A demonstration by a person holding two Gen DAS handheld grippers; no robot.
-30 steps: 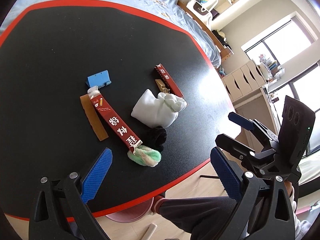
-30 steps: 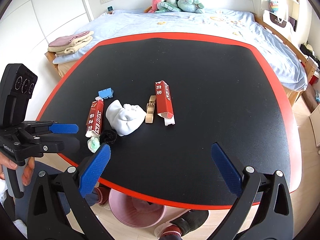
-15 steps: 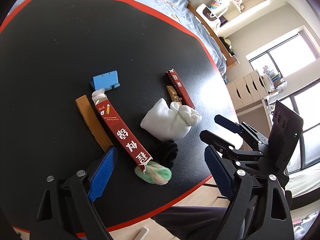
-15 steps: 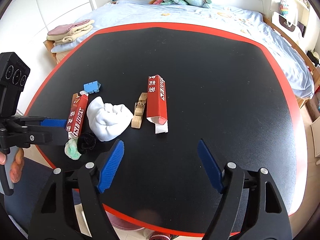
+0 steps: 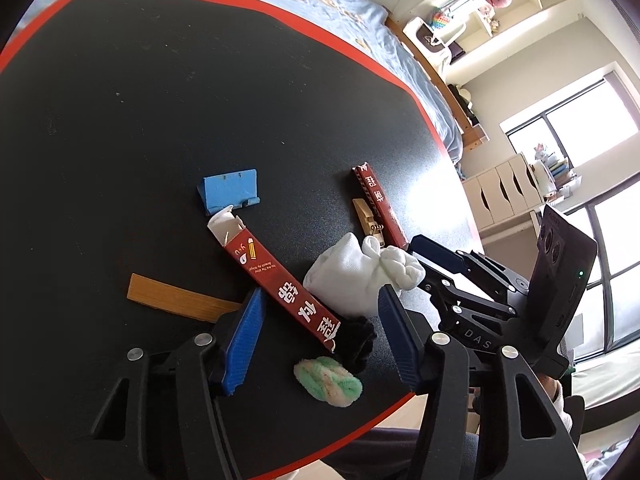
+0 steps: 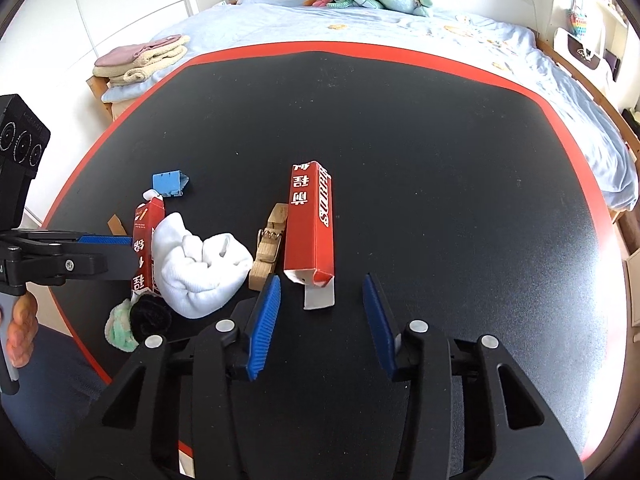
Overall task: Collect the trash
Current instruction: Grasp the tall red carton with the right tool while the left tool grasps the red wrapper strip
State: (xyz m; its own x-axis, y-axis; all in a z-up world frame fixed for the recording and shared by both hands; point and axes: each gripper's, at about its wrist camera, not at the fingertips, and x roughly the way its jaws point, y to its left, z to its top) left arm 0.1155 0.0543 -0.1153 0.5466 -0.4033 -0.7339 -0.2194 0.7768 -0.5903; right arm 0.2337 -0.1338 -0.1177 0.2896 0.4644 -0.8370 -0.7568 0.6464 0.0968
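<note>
- one table: matte black top, red rim, rounded outline.
- one flat wooden strip, tan, plain, at the left end of the cluster.
- one blue plastic stand, small, l-shaped with a lip.
- two red cartons, long, rectangular, printed card: left carton torn open with white liner showing, lying between the closing jaws of the left gripper, pads not yet pressing it; right carton open at its near end, a white flap sticking out, just ahead of the right gripper.
- one striped fuzzy ball, green and white, at the table's near edge.
- one black fuzzy item, touching the left carton's near end.
- one white sock bundle, ribbed knit, rolled, between the two cartons.
- one wooden clothespin, metal spring, alongside the right carton.
- right gripper: jaws closing, nothing between them, only bare table.
</note>
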